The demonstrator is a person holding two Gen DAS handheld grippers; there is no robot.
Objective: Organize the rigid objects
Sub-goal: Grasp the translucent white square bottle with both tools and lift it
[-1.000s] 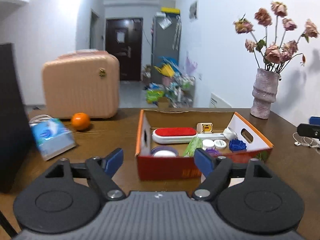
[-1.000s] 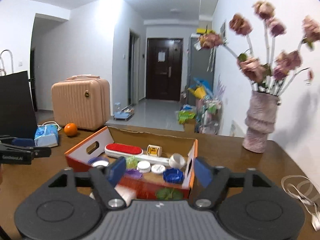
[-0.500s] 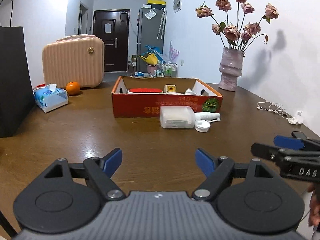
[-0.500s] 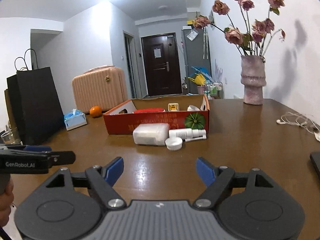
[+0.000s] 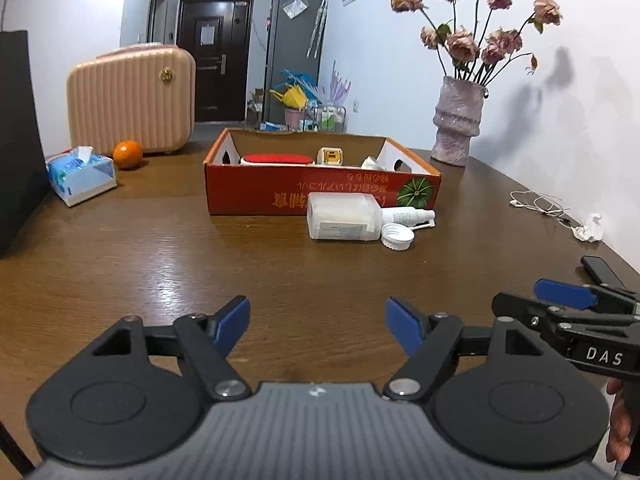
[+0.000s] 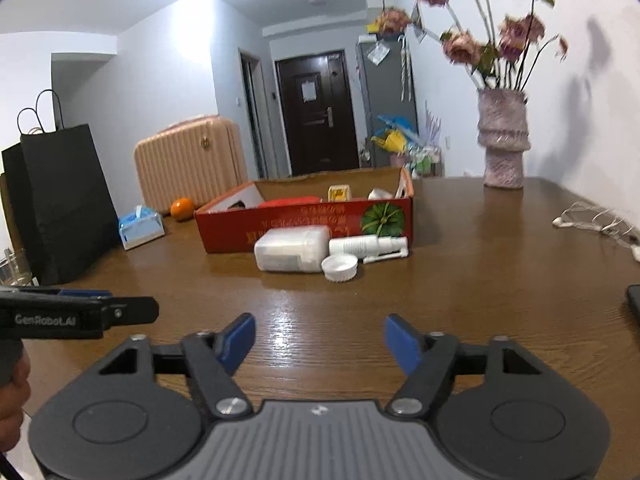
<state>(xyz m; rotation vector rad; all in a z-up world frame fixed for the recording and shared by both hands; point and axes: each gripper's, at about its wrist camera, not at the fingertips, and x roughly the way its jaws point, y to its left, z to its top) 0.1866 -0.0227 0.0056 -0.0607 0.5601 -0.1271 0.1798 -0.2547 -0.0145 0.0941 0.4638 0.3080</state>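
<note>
A red cardboard box [image 5: 256, 192] [image 6: 240, 228] stands mid-table holding a red-topped case [image 5: 276, 159], a small yellow-faced item [image 5: 331, 156] and other small things. In front of it lie a translucent white container [image 5: 342, 222] [image 6: 292, 249], a white spray bottle [image 5: 408, 214] [image 6: 368, 246] and a white lid [image 5: 397, 236] [image 6: 340, 267]. My left gripper [image 5: 318, 322] hangs over bare wood well short of them, its jaws closing with nothing between. My right gripper [image 6: 320, 338] is likewise closing on nothing; it also shows side-on as the right gripper [image 5: 560, 300].
A peach suitcase [image 5: 128, 96], an orange [image 5: 127, 154] and a tissue pack [image 5: 82, 174] sit at the back left, beside a black paper bag [image 6: 60, 200]. A vase of dried roses [image 5: 456, 128], earphone cables [image 5: 540, 204], crumpled paper [image 5: 592, 228] and a dark phone [image 5: 600, 270] are on the right.
Both grippers pulled back from over the box to the near part of the table and sank lower. The container, bottle and lid came into view. Both pairs of jaws narrowed slightly.
</note>
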